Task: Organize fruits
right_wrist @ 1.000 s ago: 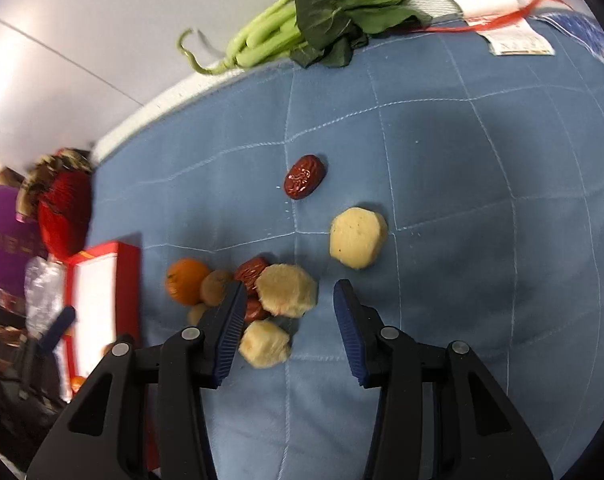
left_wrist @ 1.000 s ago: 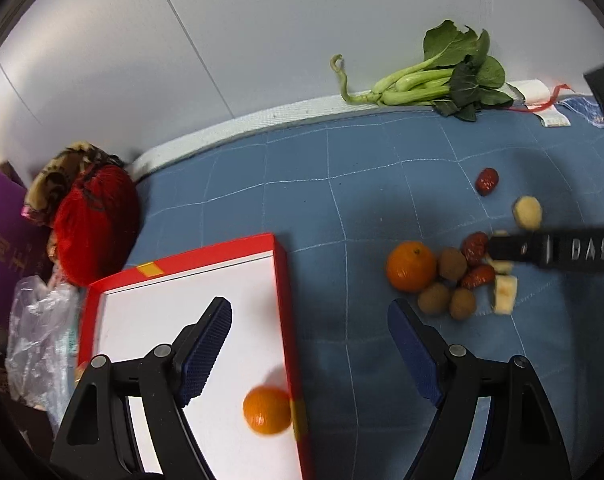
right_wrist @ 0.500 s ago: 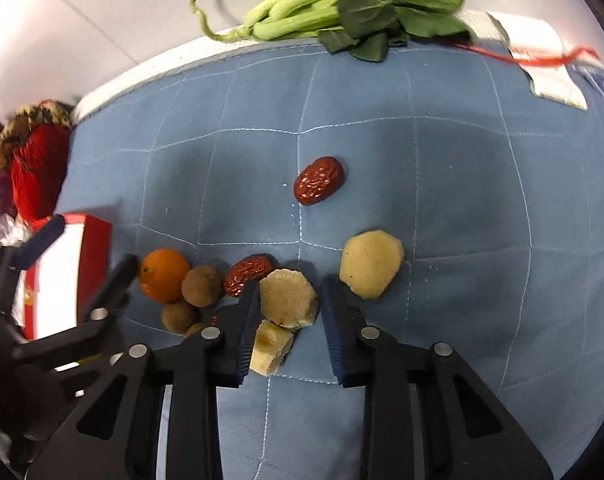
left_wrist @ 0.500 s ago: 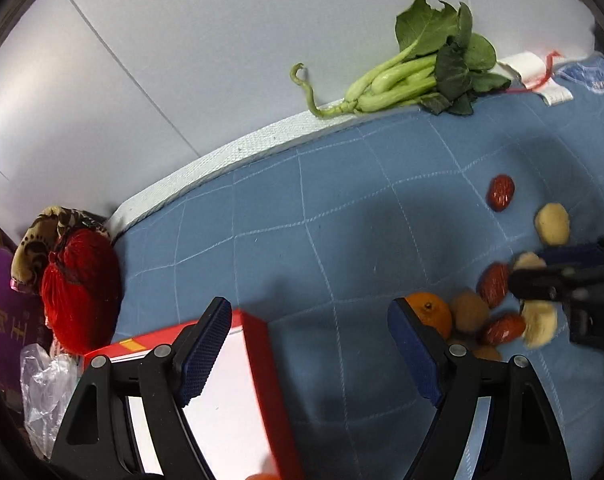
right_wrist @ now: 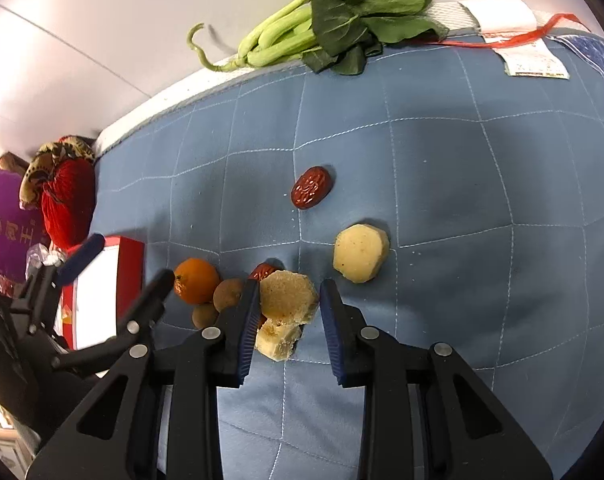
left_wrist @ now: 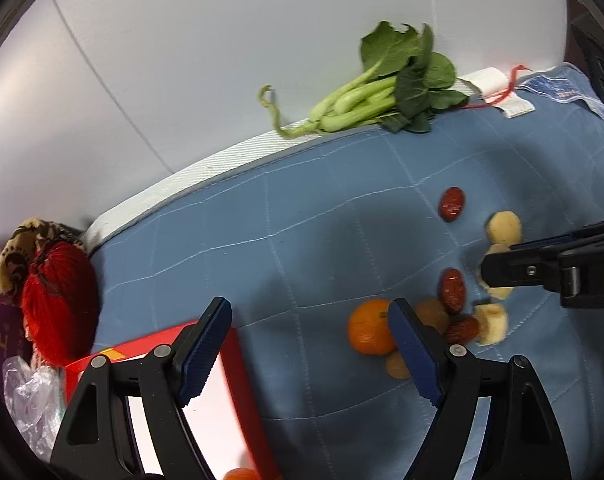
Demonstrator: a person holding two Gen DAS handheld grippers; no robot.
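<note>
Item: right claw [right_wrist: 289,312], jaws having just been narrowing, gripping a pale peeled fruit chunk [right_wrist: 287,298] between its blue pads, raised a little off the blue quilted mat [right_wrist: 442,168]. In the left wrist view the same chunk is sitting half hidden behind that claw's black finger.

Item: left claw [left_wrist: 310,354], jaws standing wide with nothing between them, hovering over the mat beside the red-rimmed box [left_wrist: 217,408].

Item: fruit cluster on the mat, lying close together: an orange [right_wrist: 196,281], two brown round fruits [right_wrist: 228,295], a red date [right_wrist: 263,271] and a second pale chunk [right_wrist: 278,340].

Item: a third pale chunk [right_wrist: 361,253] and another red date [right_wrist: 311,187], each lying apart from the cluster.

Item: another orange [left_wrist: 241,474], showing partly at the box's near edge.

Item: leafy greens [right_wrist: 334,20], resting at the mat's far edge.
</note>
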